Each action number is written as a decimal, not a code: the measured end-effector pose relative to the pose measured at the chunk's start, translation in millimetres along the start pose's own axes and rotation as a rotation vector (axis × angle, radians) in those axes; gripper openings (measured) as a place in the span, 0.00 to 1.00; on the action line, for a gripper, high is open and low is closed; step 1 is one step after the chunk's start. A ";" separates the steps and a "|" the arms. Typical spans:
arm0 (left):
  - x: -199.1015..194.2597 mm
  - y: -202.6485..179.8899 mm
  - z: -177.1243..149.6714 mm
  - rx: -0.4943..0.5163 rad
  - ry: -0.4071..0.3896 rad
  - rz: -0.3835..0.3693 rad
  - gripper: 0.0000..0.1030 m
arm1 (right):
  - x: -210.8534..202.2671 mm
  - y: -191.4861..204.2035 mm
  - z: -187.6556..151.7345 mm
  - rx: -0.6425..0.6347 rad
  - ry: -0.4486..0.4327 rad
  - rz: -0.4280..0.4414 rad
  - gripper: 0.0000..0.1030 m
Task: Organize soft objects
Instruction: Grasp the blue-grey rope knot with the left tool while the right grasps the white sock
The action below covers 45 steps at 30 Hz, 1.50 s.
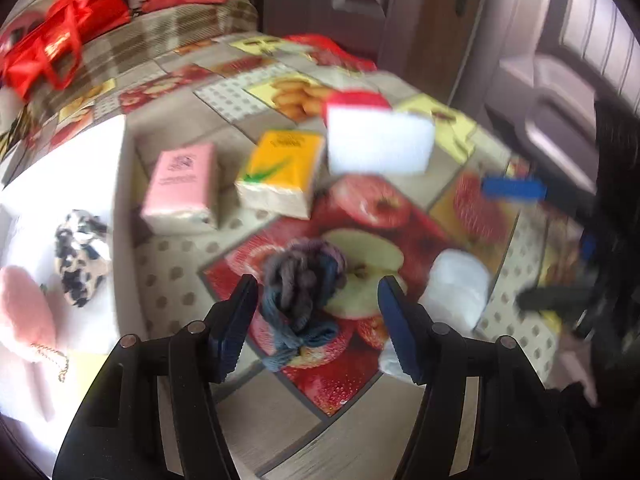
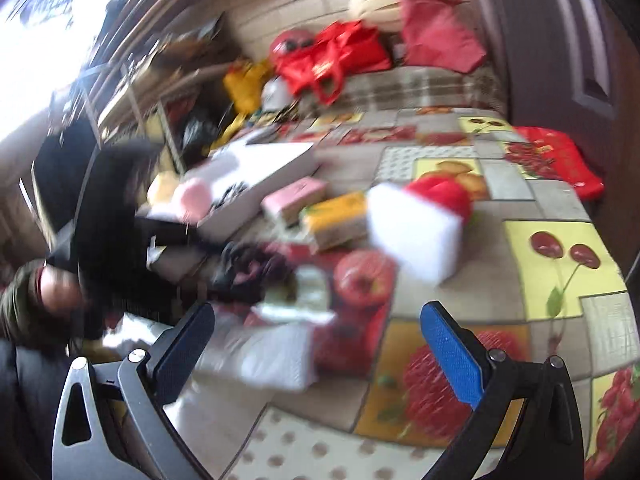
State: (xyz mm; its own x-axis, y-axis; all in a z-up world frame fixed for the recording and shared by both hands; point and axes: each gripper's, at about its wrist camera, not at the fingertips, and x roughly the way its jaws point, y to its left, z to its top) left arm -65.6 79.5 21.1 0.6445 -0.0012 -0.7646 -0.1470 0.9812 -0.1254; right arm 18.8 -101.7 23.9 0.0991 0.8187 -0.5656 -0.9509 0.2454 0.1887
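A purple and blue yarn bundle (image 1: 301,285) lies on the fruit-print tablecloth (image 1: 192,292), between the open fingers of my left gripper (image 1: 316,316). A white box (image 1: 60,184) at the left holds a black-and-white scrunchie (image 1: 82,256) and a pink fluffy item (image 1: 24,312). A pink tissue pack (image 1: 182,188), a yellow tissue pack (image 1: 282,172), a white and red sponge (image 1: 378,136) and white cotton pads (image 1: 458,288) lie around. My right gripper (image 2: 320,344) is open and empty above the cotton pads (image 2: 276,356); the yarn (image 2: 252,268) and sponge (image 2: 420,228) lie beyond it.
Red bags (image 1: 60,40) sit on a checked bench behind the table. A dark door (image 1: 360,8) stands at the back. The right gripper (image 1: 516,188) shows at the right of the left wrist view. The table's edge runs along the right (image 2: 600,216).
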 end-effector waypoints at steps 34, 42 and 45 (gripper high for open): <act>26.7 -32.8 -11.0 0.180 -0.027 0.072 0.28 | -17.4 -14.0 35.5 0.116 -0.297 -0.204 0.59; -26.4 -18.2 -27.2 0.135 -0.261 0.084 0.29 | 0.0 -4.4 37.3 0.138 -0.355 -0.294 0.59; -45.3 -7.5 -35.7 0.095 -0.337 0.120 0.29 | -2.1 -3.6 37.7 0.157 -0.373 -0.314 0.59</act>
State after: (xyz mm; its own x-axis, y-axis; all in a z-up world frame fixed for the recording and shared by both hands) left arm -120.5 65.3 34.1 0.8400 0.1631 -0.5174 -0.1761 0.9841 0.0242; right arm 33.0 -84.7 54.6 0.4979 0.8157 -0.2945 -0.8060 0.5606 0.1901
